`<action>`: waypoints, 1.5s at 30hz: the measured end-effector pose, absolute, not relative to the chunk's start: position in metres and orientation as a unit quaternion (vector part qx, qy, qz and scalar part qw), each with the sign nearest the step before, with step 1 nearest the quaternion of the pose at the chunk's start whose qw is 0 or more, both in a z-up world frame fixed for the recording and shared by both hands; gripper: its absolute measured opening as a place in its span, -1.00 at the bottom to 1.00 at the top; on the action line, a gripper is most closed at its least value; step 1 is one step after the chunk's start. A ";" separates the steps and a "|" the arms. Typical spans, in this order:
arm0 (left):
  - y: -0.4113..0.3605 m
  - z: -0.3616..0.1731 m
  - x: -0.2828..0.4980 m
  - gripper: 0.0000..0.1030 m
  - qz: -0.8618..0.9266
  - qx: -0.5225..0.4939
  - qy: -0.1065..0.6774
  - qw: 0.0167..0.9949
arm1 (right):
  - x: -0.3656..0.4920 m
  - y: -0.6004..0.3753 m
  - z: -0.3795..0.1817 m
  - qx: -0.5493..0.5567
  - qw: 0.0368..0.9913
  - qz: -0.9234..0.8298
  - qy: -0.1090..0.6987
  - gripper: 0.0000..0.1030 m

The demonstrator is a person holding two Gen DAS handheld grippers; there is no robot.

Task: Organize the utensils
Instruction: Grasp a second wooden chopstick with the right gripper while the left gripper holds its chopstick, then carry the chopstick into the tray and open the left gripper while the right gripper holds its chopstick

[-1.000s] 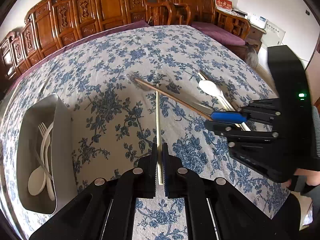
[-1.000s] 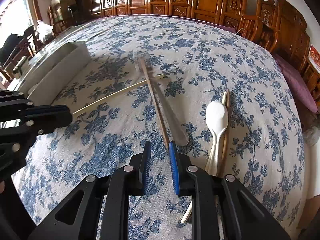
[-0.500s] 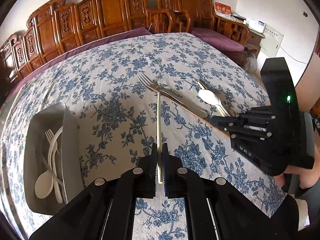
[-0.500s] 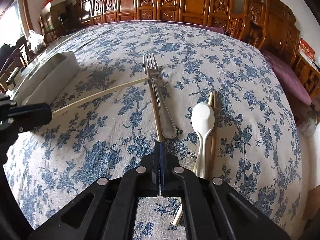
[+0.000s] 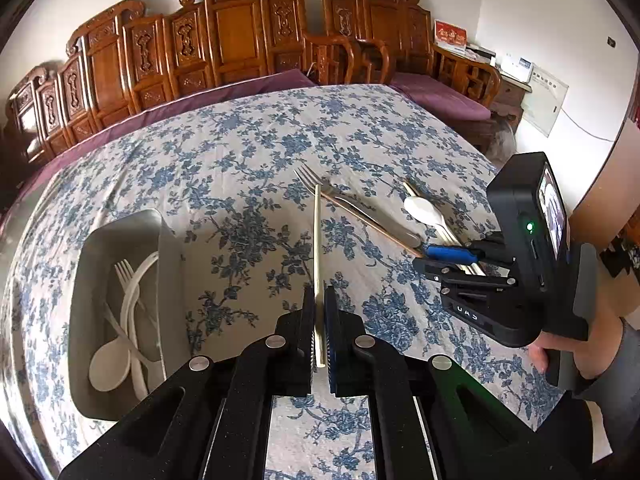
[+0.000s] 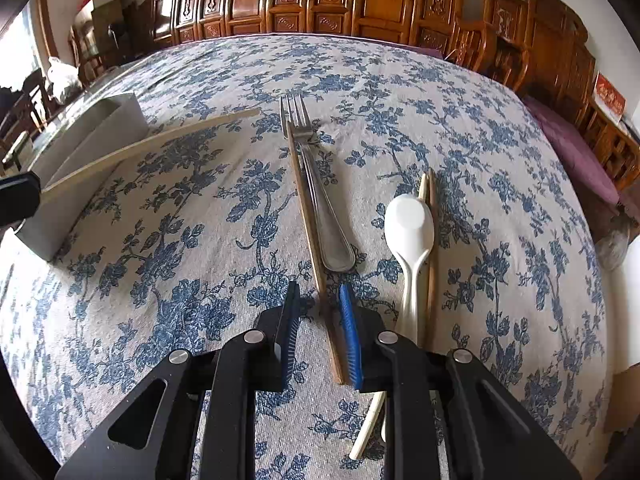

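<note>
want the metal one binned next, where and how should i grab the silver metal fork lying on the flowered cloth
Grip the silver metal fork at the narrow neck just below its tines, coming straight down from above with the jaws across its width. It lies flat, and the brown wooden chopstick runs tight along its handle, so a lower grip would probably catch both. The neck looks clearer.

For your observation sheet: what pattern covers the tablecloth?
Blue flowers on the white tablecloth, clearest in the right wrist view.

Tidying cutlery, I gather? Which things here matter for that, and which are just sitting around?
Part of the job:
pale chopstick
brown chopstick
metal fork
white spoon
grey tray

Just there:
carved wooden chairs
floral tablecloth
</note>
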State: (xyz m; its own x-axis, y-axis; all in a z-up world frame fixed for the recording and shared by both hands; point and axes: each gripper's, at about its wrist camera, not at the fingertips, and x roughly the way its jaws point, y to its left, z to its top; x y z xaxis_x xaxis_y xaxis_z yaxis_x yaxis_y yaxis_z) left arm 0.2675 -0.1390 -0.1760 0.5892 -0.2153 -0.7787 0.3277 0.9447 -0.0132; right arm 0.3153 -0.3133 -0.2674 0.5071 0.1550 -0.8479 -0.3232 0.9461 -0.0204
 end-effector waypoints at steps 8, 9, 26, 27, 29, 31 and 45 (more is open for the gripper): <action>-0.116 -0.157 0.258 -0.93 -0.134 0.062 0.419 0.896 | 0.305 -0.300 -0.254 -0.093 0.860 0.133 0.484 -0.88; -0.111 -0.153 0.255 -0.92 -0.131 0.062 0.416 0.898 | 0.302 -0.300 -0.248 -0.082 0.862 0.135 0.481 -0.88; -0.052 -0.121 0.237 -0.92 -0.094 0.049 0.397 0.912 | 0.263 -0.280 -0.176 -0.071 0.886 0.146 0.434 -0.88; -0.048 -0.122 0.238 -0.92 -0.090 0.049 0.398 0.912 | 0.262 -0.276 -0.173 -0.072 0.887 0.149 0.431 -0.88; -0.042 -0.123 0.238 -0.92 -0.085 0.049 0.399 0.912 | 0.260 -0.270 -0.170 -0.074 0.887 0.154 0.428 -0.88; -0.036 -0.126 0.239 -0.92 -0.080 0.049 0.401 0.911 | 0.258 -0.264 -0.168 -0.075 0.887 0.161 0.426 -0.88; 0.007 -0.155 0.253 -0.92 -0.040 0.049 0.427 0.902 | 0.257 -0.223 -0.175 -0.078 0.879 0.198 0.427 -0.88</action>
